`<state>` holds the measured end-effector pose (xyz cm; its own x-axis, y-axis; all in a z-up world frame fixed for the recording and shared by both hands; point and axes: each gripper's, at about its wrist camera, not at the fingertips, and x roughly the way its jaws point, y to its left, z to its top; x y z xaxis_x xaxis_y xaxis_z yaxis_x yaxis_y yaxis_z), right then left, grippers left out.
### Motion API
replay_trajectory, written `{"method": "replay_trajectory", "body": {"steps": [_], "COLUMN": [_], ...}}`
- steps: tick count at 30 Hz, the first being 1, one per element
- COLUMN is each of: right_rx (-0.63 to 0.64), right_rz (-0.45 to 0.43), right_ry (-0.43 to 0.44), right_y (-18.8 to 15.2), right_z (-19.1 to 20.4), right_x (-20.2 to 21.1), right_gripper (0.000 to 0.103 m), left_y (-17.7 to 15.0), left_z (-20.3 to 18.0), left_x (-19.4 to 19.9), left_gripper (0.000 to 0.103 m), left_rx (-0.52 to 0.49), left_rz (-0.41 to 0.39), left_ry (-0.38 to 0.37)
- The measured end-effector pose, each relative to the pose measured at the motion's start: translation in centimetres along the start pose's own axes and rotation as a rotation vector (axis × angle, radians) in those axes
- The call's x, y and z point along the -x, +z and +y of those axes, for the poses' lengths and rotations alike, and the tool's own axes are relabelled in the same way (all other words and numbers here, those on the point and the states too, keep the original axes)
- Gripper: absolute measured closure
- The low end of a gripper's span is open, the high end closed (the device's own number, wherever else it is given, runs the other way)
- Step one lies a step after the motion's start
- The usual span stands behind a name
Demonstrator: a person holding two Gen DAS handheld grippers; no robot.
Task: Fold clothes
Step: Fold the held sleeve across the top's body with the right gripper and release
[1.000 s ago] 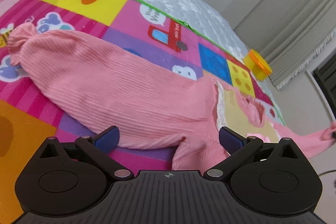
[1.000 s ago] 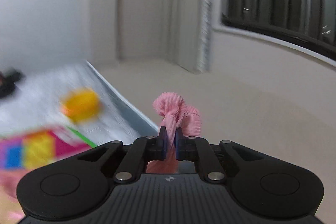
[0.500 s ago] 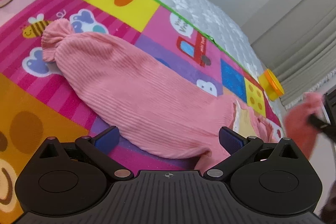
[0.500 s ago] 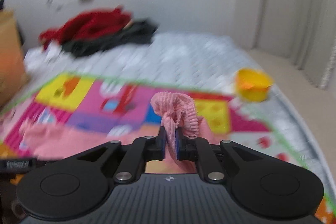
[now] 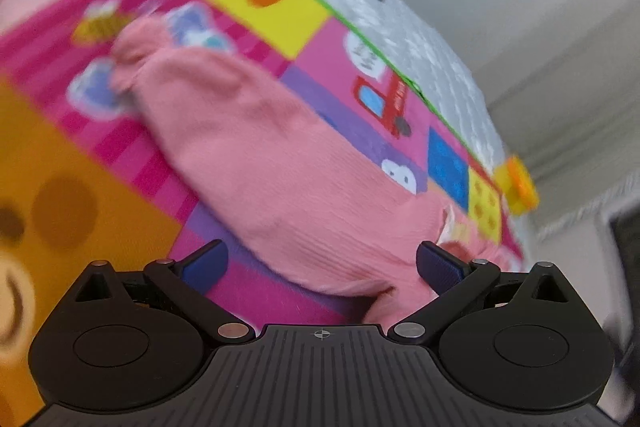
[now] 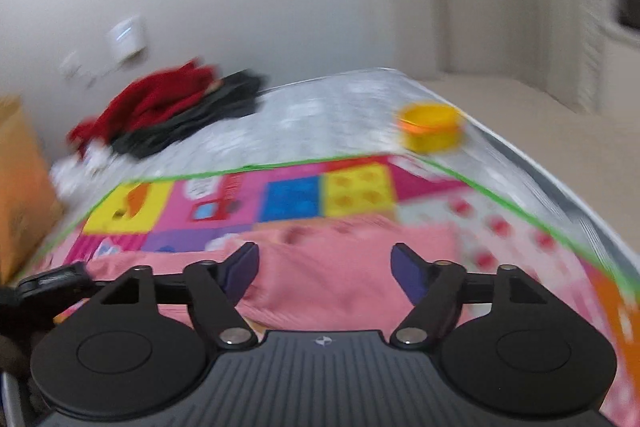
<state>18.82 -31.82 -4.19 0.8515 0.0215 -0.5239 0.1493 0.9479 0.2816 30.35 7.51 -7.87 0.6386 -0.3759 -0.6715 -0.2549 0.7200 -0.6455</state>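
Pink ribbed garment point(image 5: 280, 183) lies spread across a bright patchwork play mat point(image 5: 100, 211) on a quilted grey-white mattress point(image 6: 340, 107). In the left wrist view, 1 long sleeve runs from the gathered cuff point(image 5: 128, 55) at upper left down toward the gripper, and the cloth's lower edge sits between the fingers. The left gripper point(image 5: 322, 263) has its jaws spread wide, having just eased in a touch, and neither blue pad presses on the fabric. In the right wrist view, the garment point(image 6: 340, 267) lies flat on the mat under and beyond the right gripper point(image 6: 324, 269). Its jaws have just been opening and now stand well apart, nothing pinched between them; the pink cloth is seen through the gap, apart from both pads. Part of the left gripper's black body point(image 6: 52, 281) shows at the left edge of that view. A yellow tub point(image 6: 432, 131) stands on the mattress just past the mat's green border. A heap of red and black clothes point(image 6: 168, 107) lies farther back near the wall. Both views are blurred.
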Motion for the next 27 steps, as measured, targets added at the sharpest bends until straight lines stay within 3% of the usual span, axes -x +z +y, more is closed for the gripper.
{"method": "replay_trajectory", "body": {"steps": [3, 6, 9, 12, 15, 17, 22, 27], "right_rx": [-0.250, -0.319, -0.269, -0.232, -0.277, -0.321, -0.400, -0.507], "right_rz": [-0.030, -0.022, -0.143, -0.180, -0.179, -0.183, -0.208, -0.249], "right_ry": [-0.026, -0.040, -0.028, -0.038, -0.034, -0.027, -0.038, -0.036], "right_y": [-3.3, -3.1, -2.2, -2.2, -2.2, -2.2, -2.0, -1.8], "right_z": [-4.7, -6.8, -7.3, -7.6, -8.9, -9.8, -11.6, -13.1], "right_x": [2.0, 1.8, 3.2, 3.6, 3.4, 3.5, 4.1, 5.3], "right_gripper": [0.023, 0.023, 0.021, 0.019, 0.019, 0.019, 0.019, 0.016], "left_y": [-0.1, 0.3, 1.1, 1.5, 1.7, 1.9, 2.1, 1.2], "left_z": [2.5, 3.2, 2.4, 0.2, -2.1, -3.2, -8.3, -15.8], "left_x": [1.5, 2.4, 1.4, -0.9, -2.6, -3.2, -0.9, 0.8], "left_gripper": [0.022, 0.033, 0.034, 0.037, 0.085, 0.092, 0.094, 0.094], "left_rx": [0.221, 0.260, 0.136, -0.080, -0.267, -0.326, -0.463, -0.593], "left_rz": [-0.034, -0.118, -0.180, -0.186, -0.184, -0.174, -0.222, -0.280], "left_ry": [-0.009, 0.075, 0.174, 0.270, 0.345, 0.381, 0.367, 0.299]}}
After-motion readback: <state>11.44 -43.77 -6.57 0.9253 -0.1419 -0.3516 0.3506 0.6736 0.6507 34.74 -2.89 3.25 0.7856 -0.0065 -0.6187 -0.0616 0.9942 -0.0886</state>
